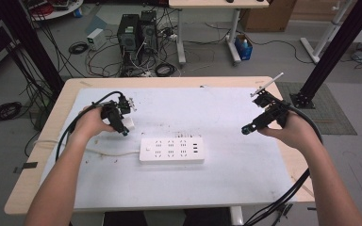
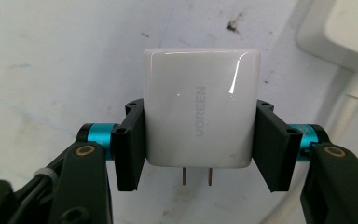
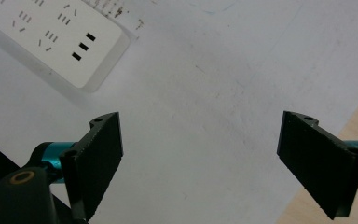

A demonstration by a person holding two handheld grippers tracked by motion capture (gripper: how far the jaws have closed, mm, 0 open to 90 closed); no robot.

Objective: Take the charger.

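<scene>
Clamping white charger, left tool hides its sides; right tool wide open, empty.

Both forearms are reaching in from the bottom of the high view, each hand wrapping around a gripper above the table. The left hand is holding the left gripper over the table's left part, angling it down and inward; in the left gripper view its jaws are pressing flat against both sides of a white charger. The right hand is holding the right gripper well apart to the right, pointing it leftward, its jaws standing wide apart and gripping nothing.
</scene>
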